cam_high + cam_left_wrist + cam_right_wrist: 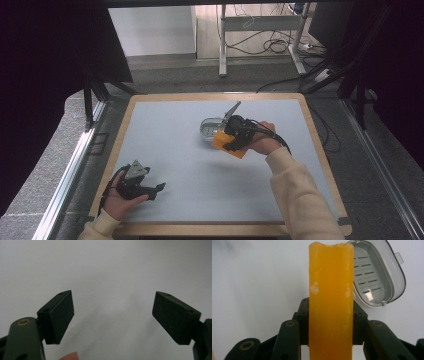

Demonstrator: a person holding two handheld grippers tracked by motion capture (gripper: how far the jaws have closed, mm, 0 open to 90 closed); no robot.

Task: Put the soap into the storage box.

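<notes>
Right gripper (231, 142) clamped on the soap (331, 305), held just beside the open box (212, 127), lid up. Soap isn't in yet; placing and closing remain. Left gripper (159, 187) idle near the mat (200, 190) edge, jaws wide, empty.

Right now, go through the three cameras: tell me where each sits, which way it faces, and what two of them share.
High view: above the person's side, looking forward and down on the table; both forearms and grippers show.
Left gripper view: rides the left gripper, facing bare table between open jaws.
Right gripper view: rides the right gripper, clamped on the orange bar, facing the open grey case.
The high and right gripper views share bar and case.
</notes>
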